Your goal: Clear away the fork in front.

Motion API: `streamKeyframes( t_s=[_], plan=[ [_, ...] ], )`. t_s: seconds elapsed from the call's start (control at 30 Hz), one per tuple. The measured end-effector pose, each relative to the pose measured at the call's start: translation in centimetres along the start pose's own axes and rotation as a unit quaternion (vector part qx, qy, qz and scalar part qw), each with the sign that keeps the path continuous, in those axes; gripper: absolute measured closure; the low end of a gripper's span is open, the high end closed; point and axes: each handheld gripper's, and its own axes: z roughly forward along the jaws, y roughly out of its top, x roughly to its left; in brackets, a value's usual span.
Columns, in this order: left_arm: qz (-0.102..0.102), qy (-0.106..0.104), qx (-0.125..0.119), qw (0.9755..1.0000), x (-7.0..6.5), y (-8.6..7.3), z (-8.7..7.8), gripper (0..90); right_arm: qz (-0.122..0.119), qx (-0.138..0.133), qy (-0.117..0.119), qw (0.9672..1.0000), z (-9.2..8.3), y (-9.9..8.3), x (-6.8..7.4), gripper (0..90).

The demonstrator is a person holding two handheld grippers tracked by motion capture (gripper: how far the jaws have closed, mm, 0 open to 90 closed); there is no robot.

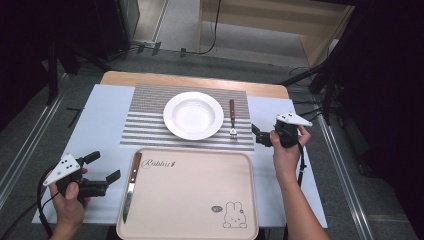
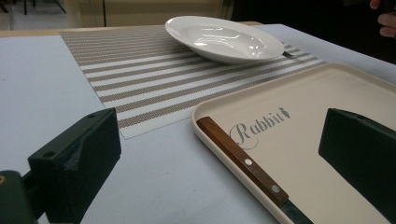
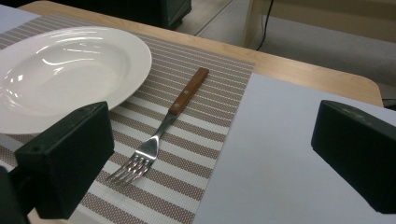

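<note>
I count one white plate (image 1: 193, 115), sitting on one striped placemat (image 1: 150, 107). There is one fork (image 1: 232, 120) with a wooden handle and one knife (image 1: 131, 185) with a wooden handle, so two pieces of cutlery in all. One beige tray (image 1: 200, 195) lies on my surface (image 1: 100, 125), and it carries one rabbit drawing (image 1: 234, 216). I hold two grippers, my left gripper (image 1: 106, 175) and my right gripper (image 1: 258, 135), each with two black fingers.

From my left hand-held gripper (image 2: 219, 154), the knife (image 2: 243, 161) between its jaws loses its blade at the bottom edge. Ahead, the plate (image 2: 224, 37) hides most of the fork (image 2: 290, 54). The tray (image 2: 299, 93) runs off to the right.
</note>
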Motion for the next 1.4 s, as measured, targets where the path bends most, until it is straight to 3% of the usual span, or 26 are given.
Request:
streamKeyframes(
  t_s=[0.4,0.47,0.63,1.13,1.23,1.4],
  plan=[
    [0.000,0.001,0.000,1.0000,0.0,0.0,0.1,0.0,0.001,0.027,0.003,0.9996,3.2,1.6,0.3,0.0],
    [0.000,0.002,0.000,1.0000,0.0,0.0,0.0,0.0,0.002,0.029,0.002,0.9996,3.6,1.7,0.4,6.2],
    [0.000,-0.001,0.000,1.0000,0.0,0.0,0.0,0.0,0.005,0.041,0.008,0.9991,5.1,2.0,0.6,6.3],
    [-0.002,-0.002,-0.002,1.0000,0.0,0.0,0.0,0.0,0.026,0.095,0.018,0.9950,9.3,2.3,0.3,6.6],
    [-0.003,-0.003,-0.003,1.0000,0.0,0.0,0.0,0.0,0.031,0.102,0.016,0.9942,10.0,2.4,0.3,12.7],
    [-0.003,-0.003,-0.003,1.0000,0.1,0.0,0.0,0.0,0.032,0.117,0.020,0.9924,11.0,2.7,0.4,13.5]
  ],
)
